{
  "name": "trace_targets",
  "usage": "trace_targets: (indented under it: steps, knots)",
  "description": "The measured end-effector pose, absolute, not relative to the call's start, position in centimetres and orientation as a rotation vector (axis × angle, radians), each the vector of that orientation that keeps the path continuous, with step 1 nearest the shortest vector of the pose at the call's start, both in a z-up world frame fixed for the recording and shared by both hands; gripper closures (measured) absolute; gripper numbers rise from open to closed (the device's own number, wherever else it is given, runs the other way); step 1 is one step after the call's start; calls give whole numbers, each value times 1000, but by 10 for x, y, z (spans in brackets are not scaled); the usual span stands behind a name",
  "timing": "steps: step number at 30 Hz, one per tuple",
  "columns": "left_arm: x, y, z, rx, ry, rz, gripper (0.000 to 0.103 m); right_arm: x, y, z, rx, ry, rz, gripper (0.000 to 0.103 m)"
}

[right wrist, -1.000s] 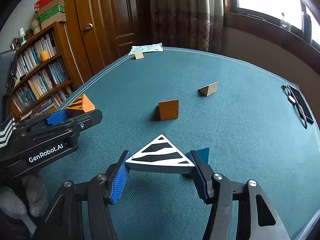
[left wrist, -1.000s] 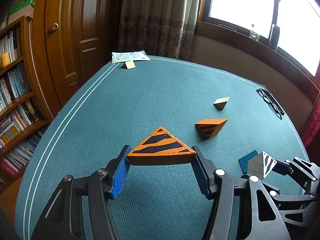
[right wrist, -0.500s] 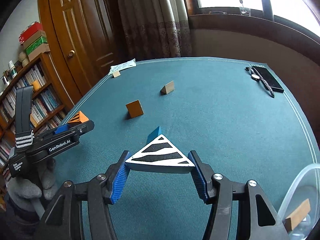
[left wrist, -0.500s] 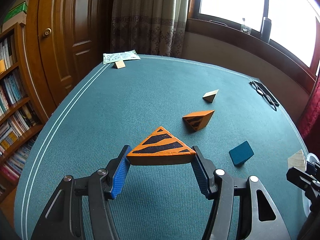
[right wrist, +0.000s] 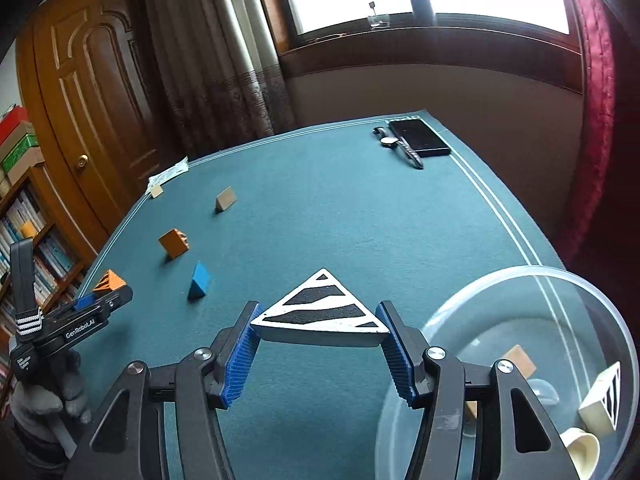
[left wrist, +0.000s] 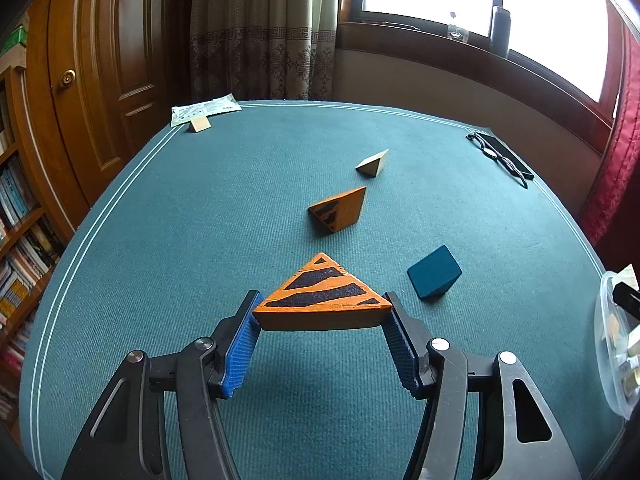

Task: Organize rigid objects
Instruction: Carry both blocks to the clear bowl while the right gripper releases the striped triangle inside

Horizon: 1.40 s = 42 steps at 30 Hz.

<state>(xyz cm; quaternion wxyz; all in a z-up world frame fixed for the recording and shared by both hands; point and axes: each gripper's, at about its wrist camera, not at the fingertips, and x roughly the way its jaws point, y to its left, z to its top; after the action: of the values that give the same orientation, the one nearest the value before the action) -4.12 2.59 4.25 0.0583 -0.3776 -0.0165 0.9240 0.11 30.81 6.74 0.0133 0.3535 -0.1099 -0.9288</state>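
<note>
Swung toward the clear bowl [right wrist: 520, 280], my right tongs [right wrist: 320, 330] clamp the white striped wedge [right wrist: 320, 312]; left tongs [left wrist: 322, 314], marked "GenRobot.AI", clamp the orange striped wedge [left wrist: 320, 296].

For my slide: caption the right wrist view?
Right gripper carries a white striped wedge beside the clear bowl.

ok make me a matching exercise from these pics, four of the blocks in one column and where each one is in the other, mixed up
Things:
1. orange black-striped triangular wooden block
2. white black-striped triangular wooden block
3. solid blue wooden wedge block
4. plain tan wooden wedge

Places:
A. inside the clear round plastic bowl
B. gripped in the right claw
C. lying free on the green felt tabletop
D. gripped in the left claw

Pairs: 1-D, 2-B, 3-C, 4-A
</note>
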Motion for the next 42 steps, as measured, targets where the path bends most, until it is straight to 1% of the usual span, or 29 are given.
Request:
trace_targets:
  steps: [7,12,22,24,28,39,42]
  knots:
    - [-34,53,46,-1143,-21,2742,42,18,360,71,1114,-433,-3065,42]
    - [-28,75,54,-1114,10,2706,43,31,394,72,1090,-557,-3131,42]
    - [-17,113,65,-1071,65,2637,42,42,420,67,1060,-655,-3178,42]
    - [-14,120,67,-1064,74,2623,42,44,425,66,1050,-689,-3190,40]
    - [-9,135,70,-1054,94,2588,42,50,431,67,1023,-731,-3216,33]
    - [13,200,75,-1017,186,2410,42,59,438,72,969,-766,-3246,32]
    - [21,220,76,-1005,215,2343,42,62,439,74,955,-775,-3251,30]
